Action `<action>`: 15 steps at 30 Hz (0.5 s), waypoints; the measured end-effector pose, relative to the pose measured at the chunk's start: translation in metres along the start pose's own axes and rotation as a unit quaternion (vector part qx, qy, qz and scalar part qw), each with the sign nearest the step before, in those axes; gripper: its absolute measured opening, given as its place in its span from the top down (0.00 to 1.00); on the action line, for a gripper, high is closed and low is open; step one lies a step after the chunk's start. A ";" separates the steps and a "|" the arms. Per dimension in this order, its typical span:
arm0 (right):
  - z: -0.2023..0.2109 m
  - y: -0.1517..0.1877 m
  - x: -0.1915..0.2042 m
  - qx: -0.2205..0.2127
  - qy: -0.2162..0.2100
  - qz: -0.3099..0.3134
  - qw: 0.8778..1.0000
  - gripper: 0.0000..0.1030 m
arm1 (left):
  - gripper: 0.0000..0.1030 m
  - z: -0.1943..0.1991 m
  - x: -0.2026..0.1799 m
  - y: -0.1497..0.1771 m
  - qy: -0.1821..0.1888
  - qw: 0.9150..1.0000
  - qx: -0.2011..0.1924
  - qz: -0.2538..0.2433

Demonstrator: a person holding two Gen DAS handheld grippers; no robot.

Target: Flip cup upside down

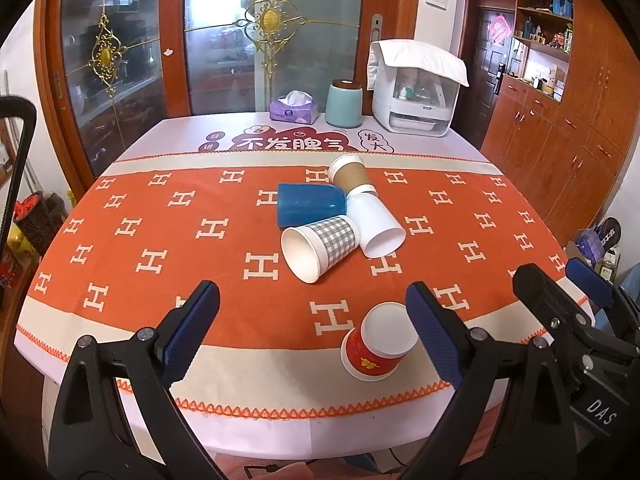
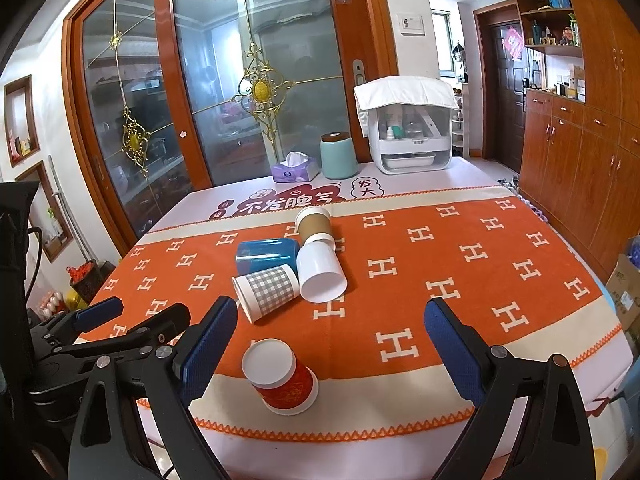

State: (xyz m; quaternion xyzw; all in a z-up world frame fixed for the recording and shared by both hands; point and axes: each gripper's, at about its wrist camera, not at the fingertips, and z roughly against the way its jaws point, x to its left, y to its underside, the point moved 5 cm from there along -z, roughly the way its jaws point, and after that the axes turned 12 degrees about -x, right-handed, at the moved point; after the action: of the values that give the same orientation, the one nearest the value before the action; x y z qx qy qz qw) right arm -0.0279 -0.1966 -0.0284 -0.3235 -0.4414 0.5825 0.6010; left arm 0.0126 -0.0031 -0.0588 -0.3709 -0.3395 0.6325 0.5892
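Table (image 1: 280, 432) under orange cloth (image 1: 160, 216), scattered with cups (image 1: 320, 246)

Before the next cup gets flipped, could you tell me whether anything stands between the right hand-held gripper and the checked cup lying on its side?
Nothing visible blocks it. The right hand-held gripper is open, with bare cloth up to the checked cup. The red cup, already upside down, stands nearer, slightly left of that line.

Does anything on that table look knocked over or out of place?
Yes. Four cups lie tipped on their sides in a huddle mid-table: a blue cup, a checked cup, a white cup and a brown cup. Only the red cup near the front edge stands, upside down. Nothing looks spilled.
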 end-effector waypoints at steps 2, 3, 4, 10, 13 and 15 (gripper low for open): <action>0.000 0.000 0.000 0.000 0.000 -0.001 1.000 0.07 | 0.10 0.000 0.001 0.000 0.000 1.000 0.001 0.001; 0.000 0.000 0.000 0.000 0.000 -0.001 1.000 0.07 | 0.10 0.000 0.002 0.000 0.000 1.000 0.002 0.002; 0.000 0.000 0.001 0.000 0.001 -0.001 1.000 0.07 | 0.10 0.000 0.002 0.000 0.000 1.000 0.002 0.003; -0.001 0.000 0.001 0.000 0.001 0.001 1.000 0.07 | 0.10 -0.001 0.004 0.000 0.003 1.000 0.002 0.005; 0.000 -0.001 0.001 0.000 0.001 0.000 1.000 0.07 | 0.10 -0.001 0.005 0.001 0.003 1.000 0.003 0.006; -0.001 0.000 0.001 0.001 0.000 0.000 1.000 0.07 | 0.10 -0.001 0.006 0.001 0.002 1.000 0.004 0.006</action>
State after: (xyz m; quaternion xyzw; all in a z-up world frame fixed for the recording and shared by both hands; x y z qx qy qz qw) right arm -0.0271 -0.1956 -0.0284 -0.3232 -0.4407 0.5830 0.6012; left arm 0.0134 0.0023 -0.0605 -0.3721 -0.3338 0.6363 0.5876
